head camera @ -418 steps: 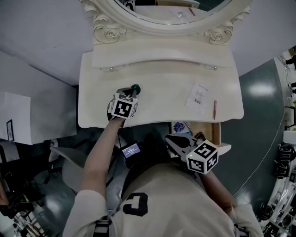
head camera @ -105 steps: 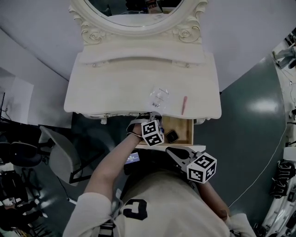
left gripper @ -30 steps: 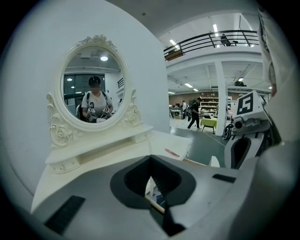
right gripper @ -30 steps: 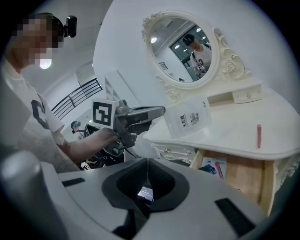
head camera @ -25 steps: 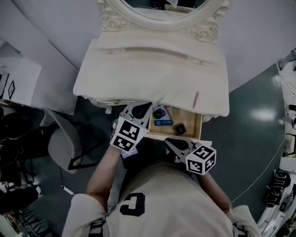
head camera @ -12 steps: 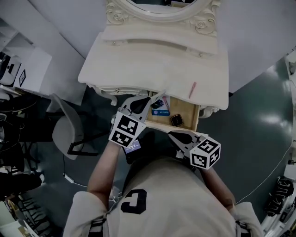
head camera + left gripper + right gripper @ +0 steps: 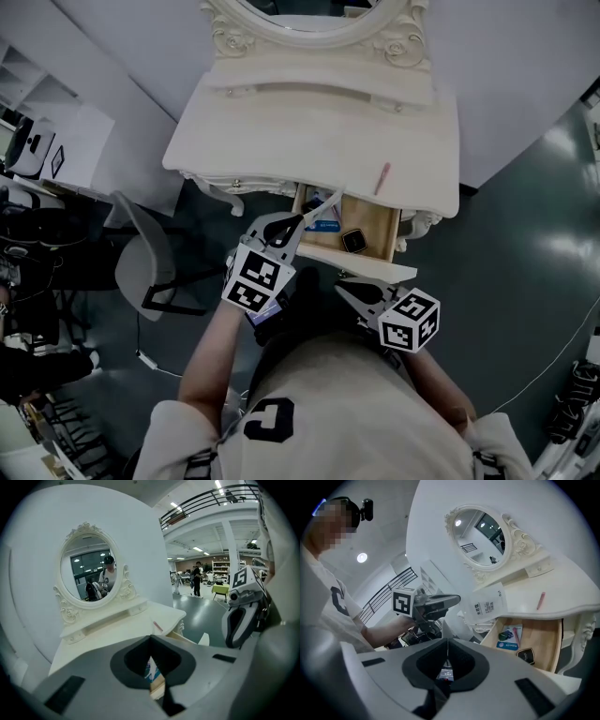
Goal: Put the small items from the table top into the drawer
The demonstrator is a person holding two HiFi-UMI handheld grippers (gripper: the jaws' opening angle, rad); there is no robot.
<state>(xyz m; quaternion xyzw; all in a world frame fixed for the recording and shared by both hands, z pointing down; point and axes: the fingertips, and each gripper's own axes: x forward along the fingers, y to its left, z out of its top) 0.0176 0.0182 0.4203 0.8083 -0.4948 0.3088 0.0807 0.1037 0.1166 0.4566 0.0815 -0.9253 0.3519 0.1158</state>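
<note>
Two grippers in view. Left gripper (image 7: pixel 458 600): jaws clamped on one flat white packet (image 7: pixel 488 604), held by its edge over the left rear of the open drawer (image 7: pixel 378 228), just in front of the table top's edge. Right gripper (image 7: pixel 447 641): jaws pressed together with nothing between them, low and just before the drawer front; touching it or not, impossible to tell.

One dressing table (image 7: pixel 281 141), one oval mirror (image 7: pixel 91 569), one drawer pulled out. On the table top, one pink pen (image 7: pixel 382 178), lying near the front edge above the drawer. Inside the drawer, four things, counted from the right gripper view:
- one blue card (image 7: pixel 506 644)
- one small dark green item (image 7: pixel 505 634) at its upper edge
- one pink stick (image 7: pixel 516 634) just beside them
- one dark square piece (image 7: pixel 526 656) nearer the drawer front, apart from the rest

Packet seen edge-on from the head view, only a pale sliver; in the left gripper view hardly a line at the jaw tips. Print on it too small to read. Rear of the drawer hidden under the table top. Top of the mirror cut off in the head view. Green item too small to identify.
</note>
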